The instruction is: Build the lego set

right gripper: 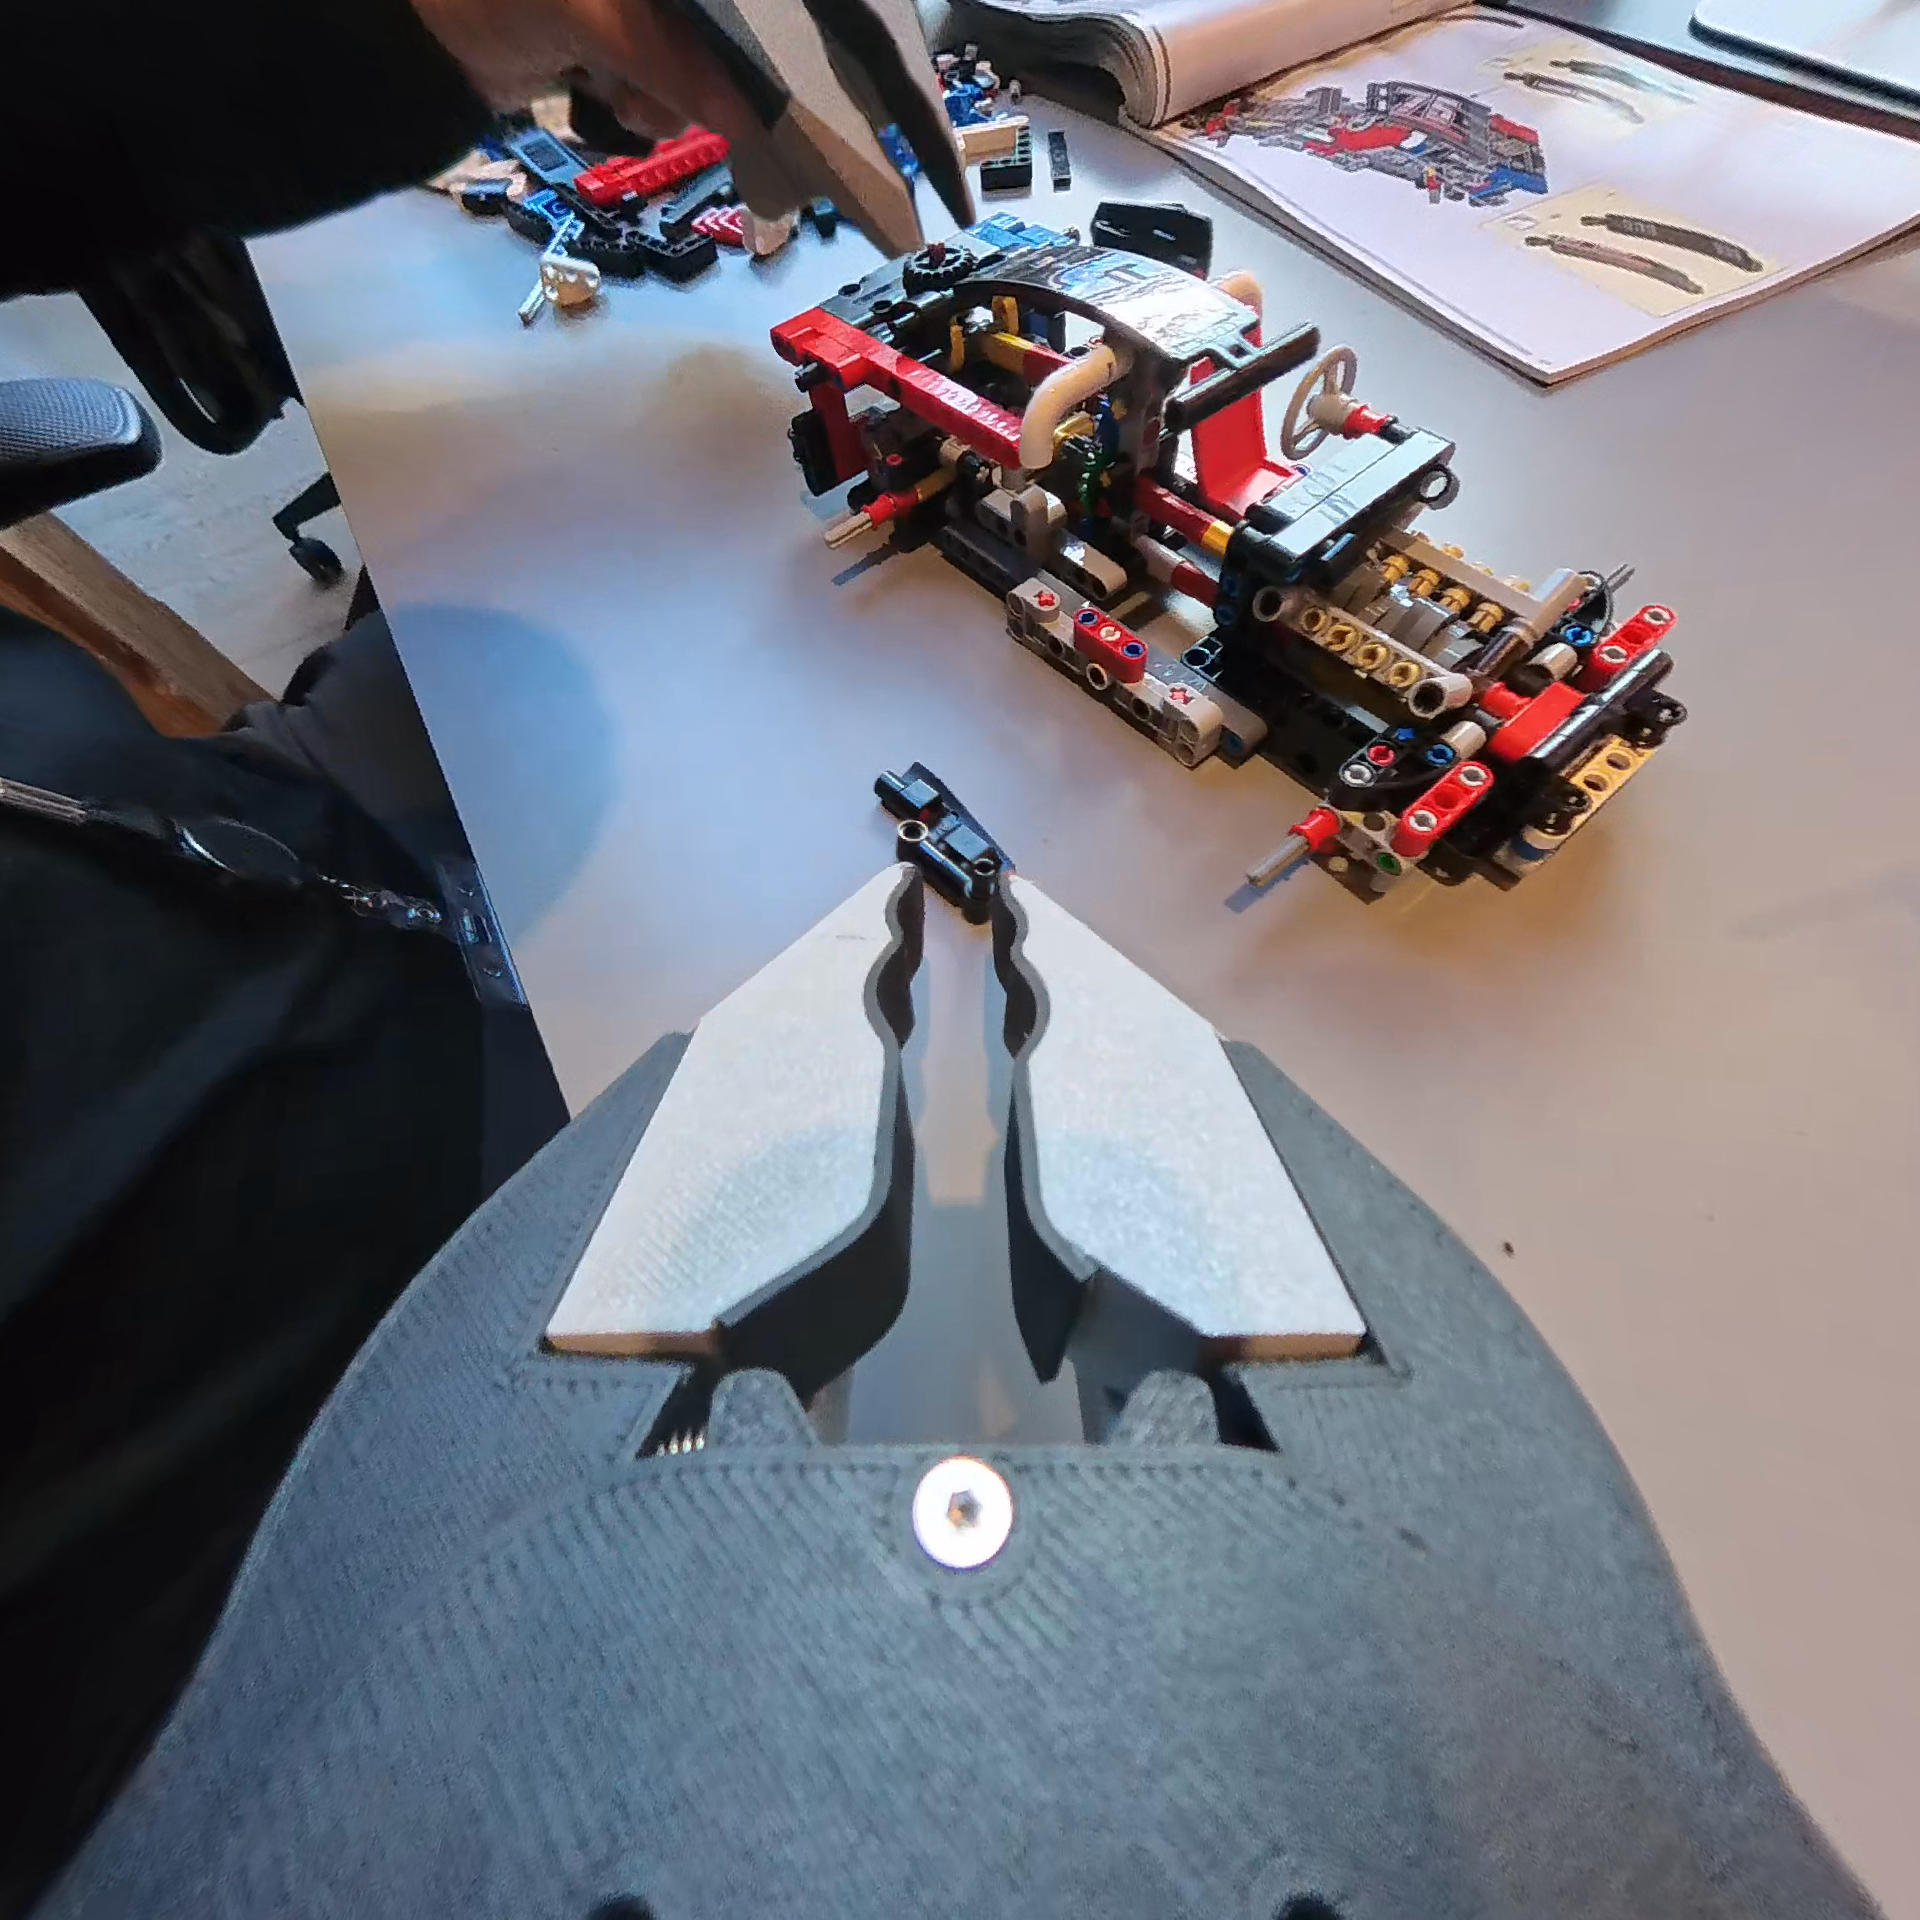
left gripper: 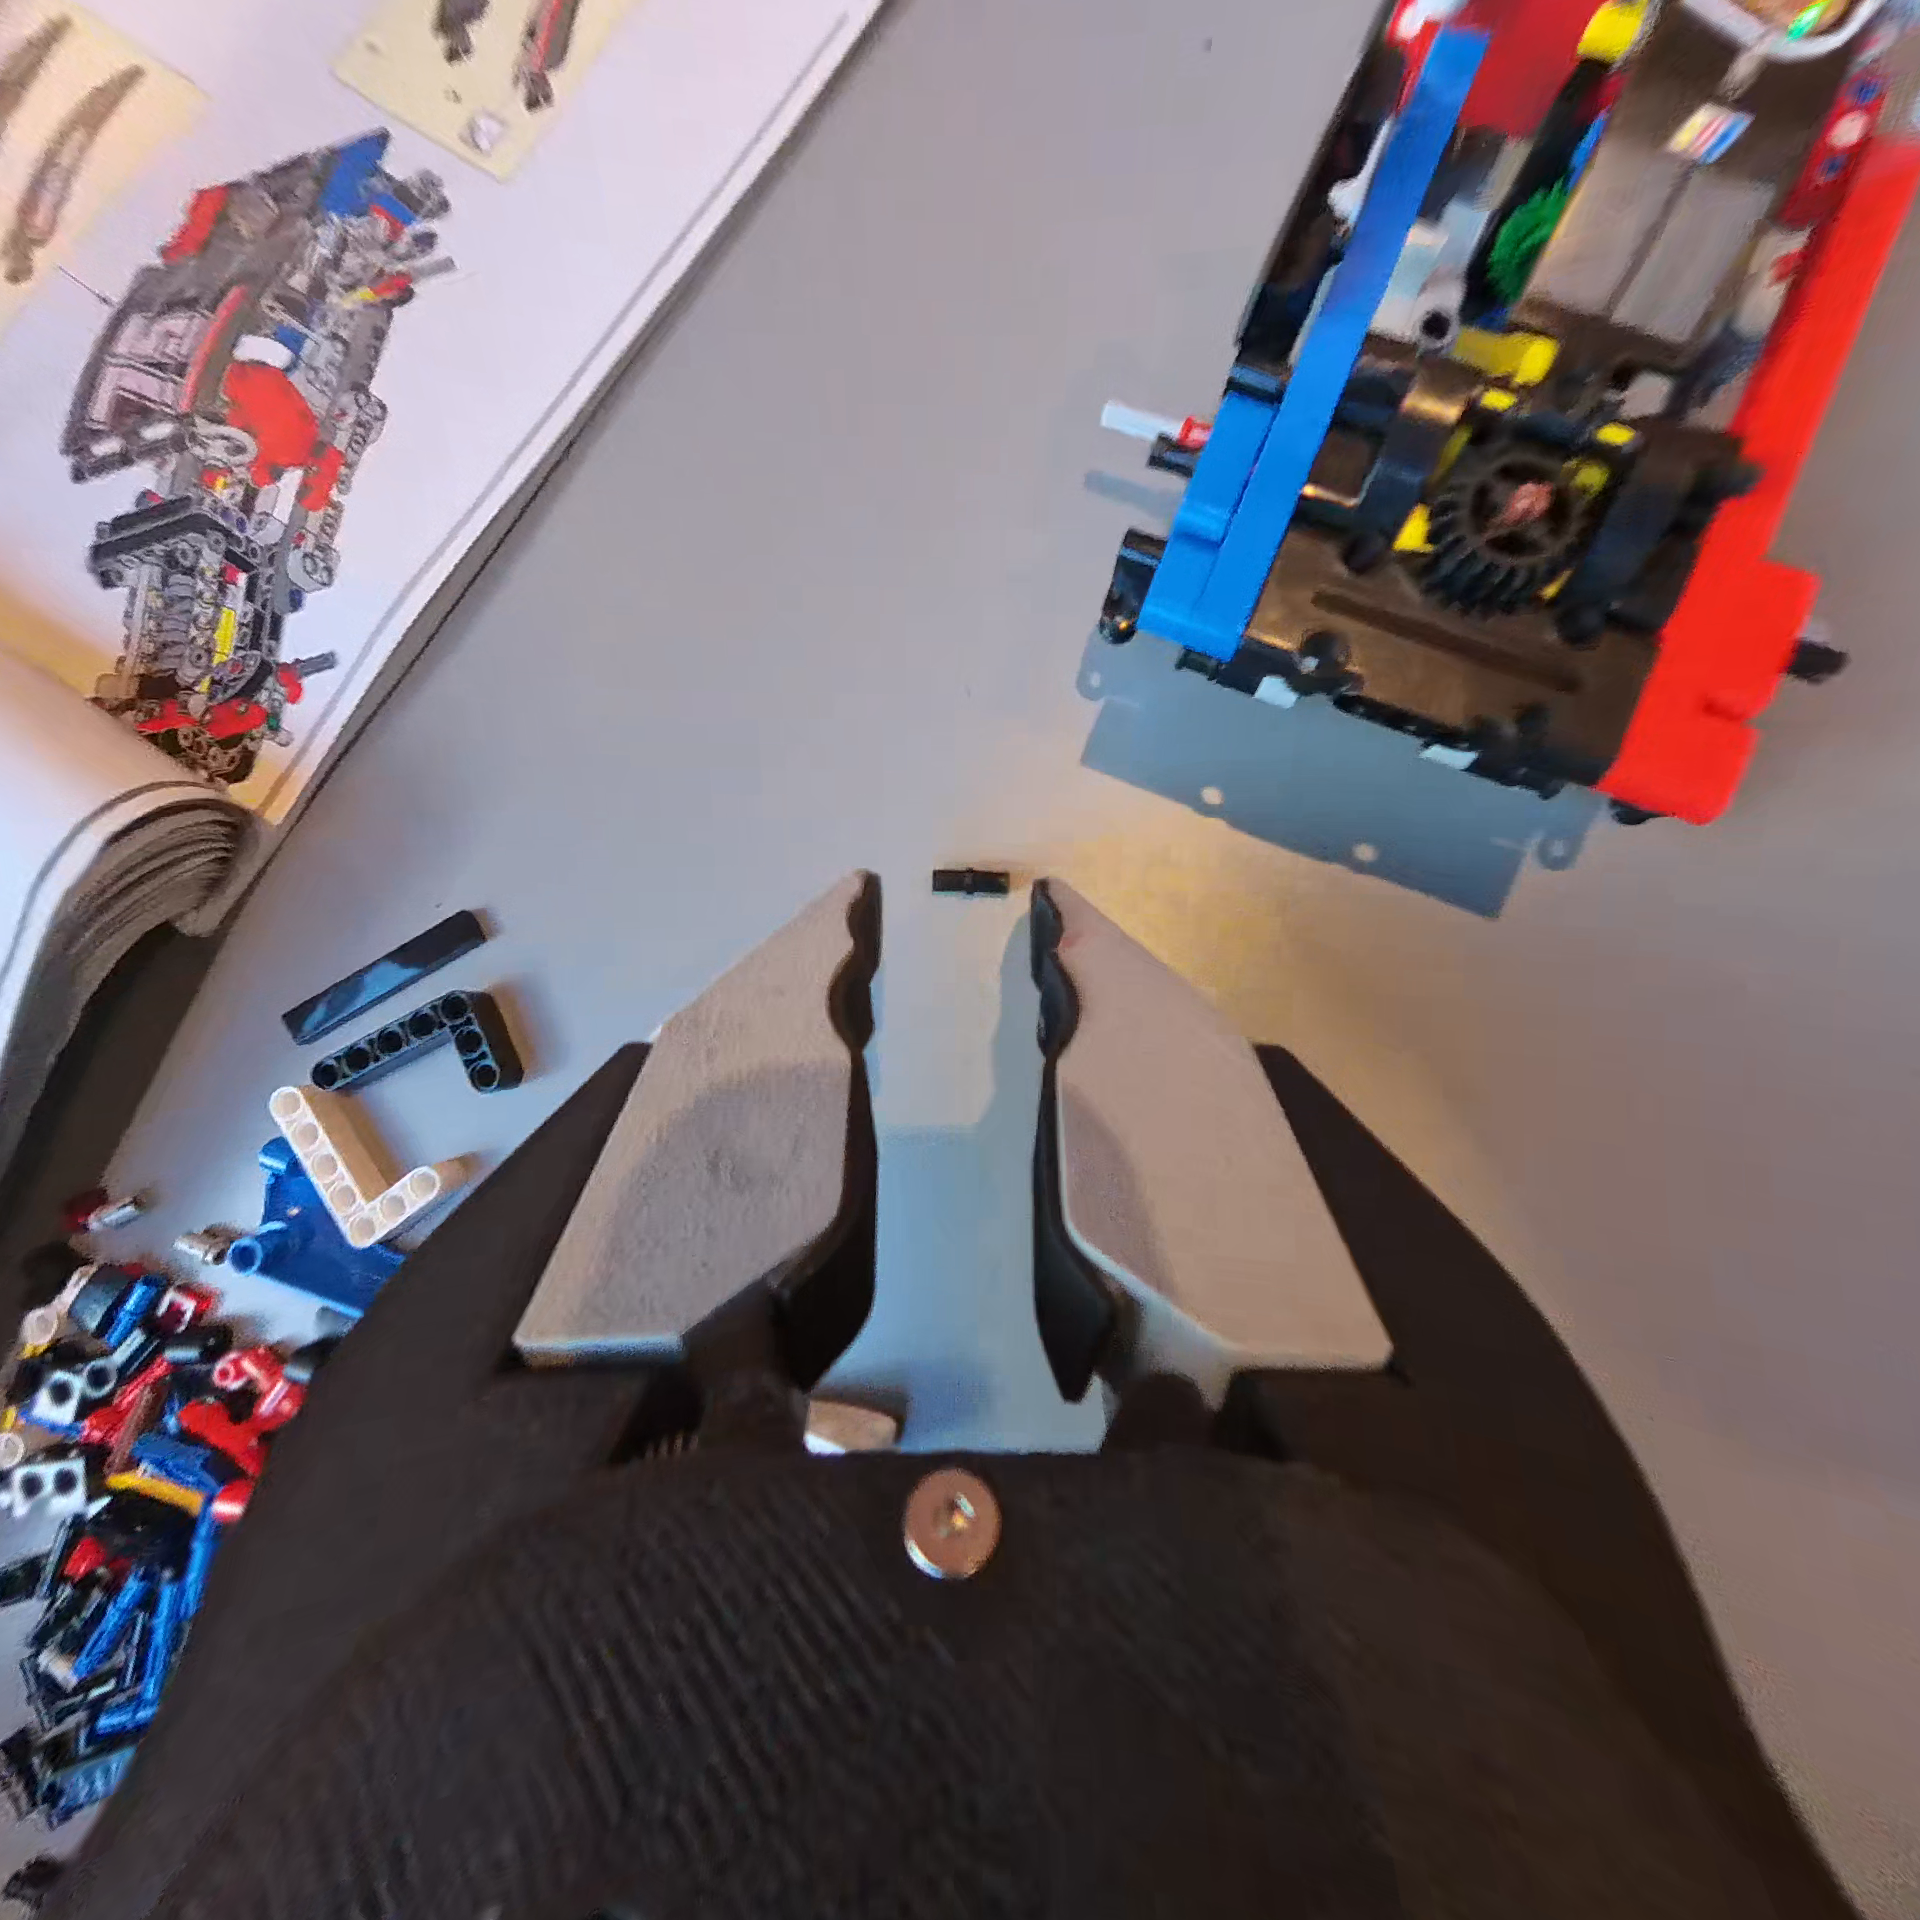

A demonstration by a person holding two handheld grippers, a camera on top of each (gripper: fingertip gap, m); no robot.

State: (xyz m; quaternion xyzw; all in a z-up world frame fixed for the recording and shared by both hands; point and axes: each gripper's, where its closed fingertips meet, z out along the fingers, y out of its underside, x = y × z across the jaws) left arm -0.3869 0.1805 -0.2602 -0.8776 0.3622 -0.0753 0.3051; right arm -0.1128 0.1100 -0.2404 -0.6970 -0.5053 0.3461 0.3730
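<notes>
The partly built lego car (right gripper: pixel 1195 499), red, black and grey, lies on the grey table (right gripper: pixel 675 520); its rear end shows in the left wrist view (left gripper: pixel 1455 499). My left gripper (left gripper: pixel 956 899) is open, its tips on either side of a small black pin (left gripper: pixel 971 881) lying on the table. It also shows at the top of the right wrist view (right gripper: pixel 935 223), near the car's rear. My right gripper (right gripper: pixel 961 883) is shut on the near end of a black connector piece (right gripper: pixel 940 831), in front of the car.
The open instruction booklet (left gripper: pixel 260 416) lies at the left, also in the right wrist view (right gripper: pixel 1507 166). Beside it are a black panel (left gripper: pixel 384 977), a black L beam (left gripper: pixel 426 1044), a white L beam (left gripper: pixel 353 1174) and a pile of loose pieces (left gripper: pixel 104 1455). The table's edge (right gripper: pixel 416 727), a person's dark clothing and a chair (right gripper: pixel 73 436) are at the left. Across from one pair of fingers to the other is roughly 30 cm.
</notes>
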